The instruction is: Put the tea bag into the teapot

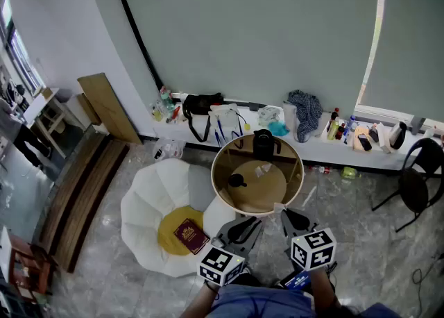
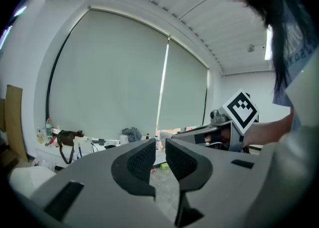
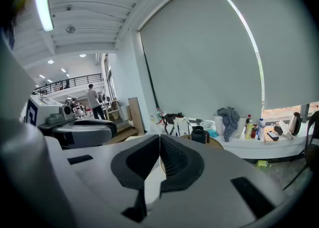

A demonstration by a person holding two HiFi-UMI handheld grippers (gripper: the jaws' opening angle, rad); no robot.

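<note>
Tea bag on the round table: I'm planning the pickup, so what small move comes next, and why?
Probably open the right tongs and reach forward toward the tea bag: they are shut and empty, short of the table, and the bag lies before the teapot.

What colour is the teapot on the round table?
Black; the teapot shows best in the head view.

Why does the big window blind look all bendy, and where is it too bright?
Head view: the wide lens bows the blind, and a daylight strip glares white at its right edge. Left gripper view: the blind bulges like a dome and the corners go black. Right gripper view: same bulge; the ceiling lamp glares white.
</note>
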